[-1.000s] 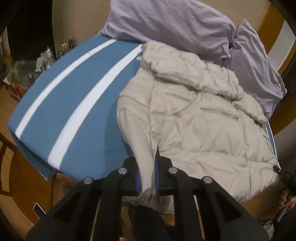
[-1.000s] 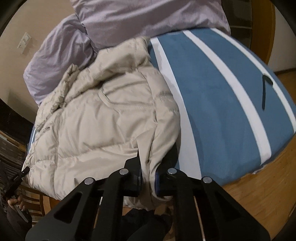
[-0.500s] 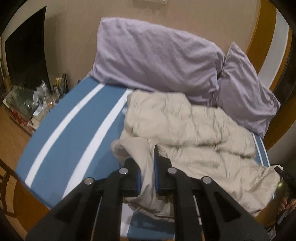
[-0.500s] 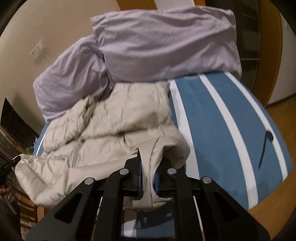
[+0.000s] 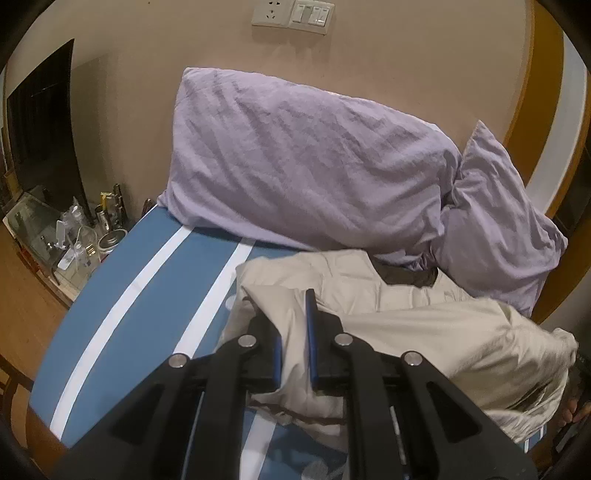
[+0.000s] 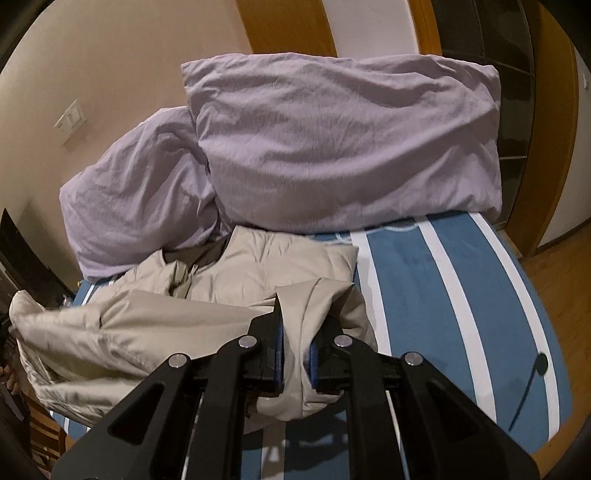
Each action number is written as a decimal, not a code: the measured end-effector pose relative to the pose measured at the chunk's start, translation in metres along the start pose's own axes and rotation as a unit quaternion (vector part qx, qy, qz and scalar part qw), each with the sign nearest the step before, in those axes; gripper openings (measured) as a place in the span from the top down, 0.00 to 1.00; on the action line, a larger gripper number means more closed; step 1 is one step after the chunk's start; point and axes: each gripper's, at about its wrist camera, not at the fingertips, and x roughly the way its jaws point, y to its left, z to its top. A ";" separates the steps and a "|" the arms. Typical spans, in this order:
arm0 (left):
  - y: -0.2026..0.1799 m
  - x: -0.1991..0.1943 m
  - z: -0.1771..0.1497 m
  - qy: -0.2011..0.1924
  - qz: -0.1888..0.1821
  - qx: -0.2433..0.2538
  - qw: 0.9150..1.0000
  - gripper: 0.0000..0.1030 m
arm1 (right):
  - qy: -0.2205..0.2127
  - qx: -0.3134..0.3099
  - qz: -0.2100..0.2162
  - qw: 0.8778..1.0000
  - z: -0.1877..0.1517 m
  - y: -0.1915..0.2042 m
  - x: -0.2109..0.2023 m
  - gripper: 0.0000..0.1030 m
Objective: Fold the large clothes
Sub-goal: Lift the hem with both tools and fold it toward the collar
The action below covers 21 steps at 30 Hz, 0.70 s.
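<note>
Two black grippers nearest the lens, each with blue-lined pads. Left gripper (image 5: pixel 294 334): jaws pinched nearly together on a fold of the beige jacket (image 5: pixel 424 332), cloth bunched between the pads and hanging below them. Right gripper (image 6: pixel 295 339): same, clamped tight on another corner of the jacket (image 6: pixel 229 295), a soft lobe of fabric bulging over the right finger. Jacket is one puffy, quilted piece with a smooth matte shell, its near edge raised off the bed, its far part lying rumpled against the pillows; dark lining shows at the collar. Under it, one bed cover (image 5: pixel 147 295), flat blue cloth with white lengthwise stripes. One thin dark cord (image 6: pixel 532 384) with a round end lies on the cover, well apart from the jacket. Beyond: two lilac pillows (image 5: pixel 314 158), wrinkled, propped against a plain beige wall. One white switch plate (image 5: pixel 291 14) high on that wall.
</note>
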 end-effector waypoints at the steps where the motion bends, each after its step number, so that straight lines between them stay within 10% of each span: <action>1: 0.000 0.004 0.004 0.000 -0.001 -0.001 1.000 0.89 | 0.000 0.002 -0.001 1.000 0.005 0.000 0.005 0.90; 21: -0.005 0.134 0.067 0.046 0.009 0.005 0.999 0.89 | 0.024 0.031 -0.052 0.998 0.066 0.011 0.120 0.90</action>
